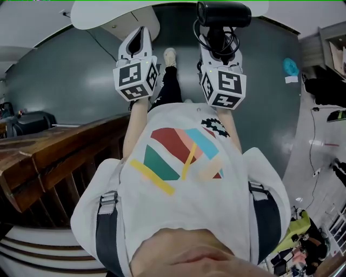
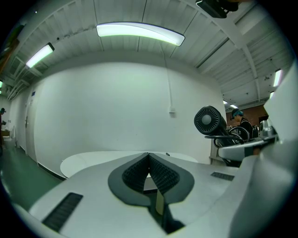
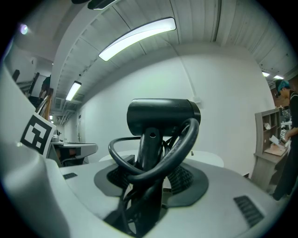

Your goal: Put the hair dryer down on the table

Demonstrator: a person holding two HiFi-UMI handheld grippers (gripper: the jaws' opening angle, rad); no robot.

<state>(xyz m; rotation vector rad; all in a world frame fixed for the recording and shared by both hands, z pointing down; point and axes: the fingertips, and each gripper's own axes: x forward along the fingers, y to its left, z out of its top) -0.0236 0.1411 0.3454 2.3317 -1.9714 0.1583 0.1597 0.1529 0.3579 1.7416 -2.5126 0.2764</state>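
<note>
Left gripper (image 2: 149, 160): one, my jaws closed, empty.
Right gripper (image 3: 150, 173): one, my jaws clamping a handle.
Hair dryer (image 3: 160, 116): one, upright in that grip.
Table (image 1: 102, 15): one, white, just ahead.

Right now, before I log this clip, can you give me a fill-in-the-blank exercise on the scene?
The right gripper clamps the hair dryer by its ____.
A black ____ loops around that dryer.
The left gripper, jaws together, holds ____.
The table ahead is ____ in colour.
Missing: handle; cord; nothing; white.
</note>
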